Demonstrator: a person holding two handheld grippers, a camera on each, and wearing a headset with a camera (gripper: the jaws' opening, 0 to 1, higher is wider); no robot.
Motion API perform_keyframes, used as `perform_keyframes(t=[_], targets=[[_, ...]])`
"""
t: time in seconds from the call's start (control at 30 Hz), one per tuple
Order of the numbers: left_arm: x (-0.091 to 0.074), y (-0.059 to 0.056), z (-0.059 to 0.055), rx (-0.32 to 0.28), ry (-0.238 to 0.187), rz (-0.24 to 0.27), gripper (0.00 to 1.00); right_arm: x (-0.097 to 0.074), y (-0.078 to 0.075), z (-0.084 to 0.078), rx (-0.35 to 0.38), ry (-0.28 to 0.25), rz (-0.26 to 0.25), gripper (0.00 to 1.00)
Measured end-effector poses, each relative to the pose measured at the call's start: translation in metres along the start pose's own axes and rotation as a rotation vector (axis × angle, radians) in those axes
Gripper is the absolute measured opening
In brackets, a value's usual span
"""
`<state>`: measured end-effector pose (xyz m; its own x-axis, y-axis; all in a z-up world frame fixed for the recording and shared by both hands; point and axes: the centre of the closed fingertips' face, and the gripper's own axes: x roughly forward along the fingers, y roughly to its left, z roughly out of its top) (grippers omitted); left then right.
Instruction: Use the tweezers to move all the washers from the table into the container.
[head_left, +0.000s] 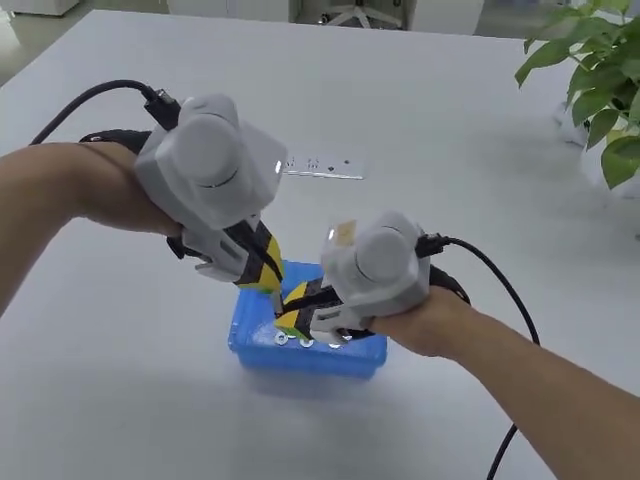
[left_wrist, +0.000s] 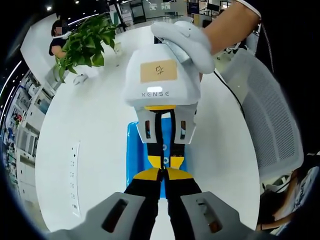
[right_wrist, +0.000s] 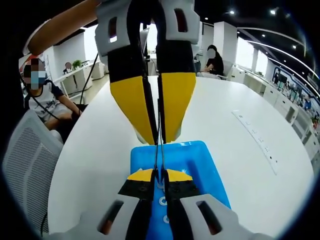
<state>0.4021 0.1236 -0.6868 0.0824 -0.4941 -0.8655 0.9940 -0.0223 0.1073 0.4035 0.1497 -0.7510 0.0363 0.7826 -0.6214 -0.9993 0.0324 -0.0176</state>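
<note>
Right, washers lay in the blue container on the white desk, the tweezers poised just above them. Over it the right gripper had its jaws clenched on the tweezers from one end, the left gripper clamped on them from the other, tip to tip

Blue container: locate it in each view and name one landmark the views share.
Head view: blue container at lower centre.
Left gripper view: container at centre, just beyond the jaws.
Right gripper view: container at lower centre, beyond the jaws.
Shared landmark: the white power strip.
</note>
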Motion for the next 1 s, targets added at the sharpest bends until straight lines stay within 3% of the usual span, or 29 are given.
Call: perform_keyframes(t=[0.47,1.0], targets=[[-0.025,-0.017,0.022,-0.002,-0.015,0.014,0.06,-0.026,0.013,0.02,-0.045,-0.028,-0.046,0.11],[-0.03,-0.041,0.033,0.025,-0.02,0.032,0.06,-0.051,0.038,0.015,-0.099,0.003,-0.076,0.07]])
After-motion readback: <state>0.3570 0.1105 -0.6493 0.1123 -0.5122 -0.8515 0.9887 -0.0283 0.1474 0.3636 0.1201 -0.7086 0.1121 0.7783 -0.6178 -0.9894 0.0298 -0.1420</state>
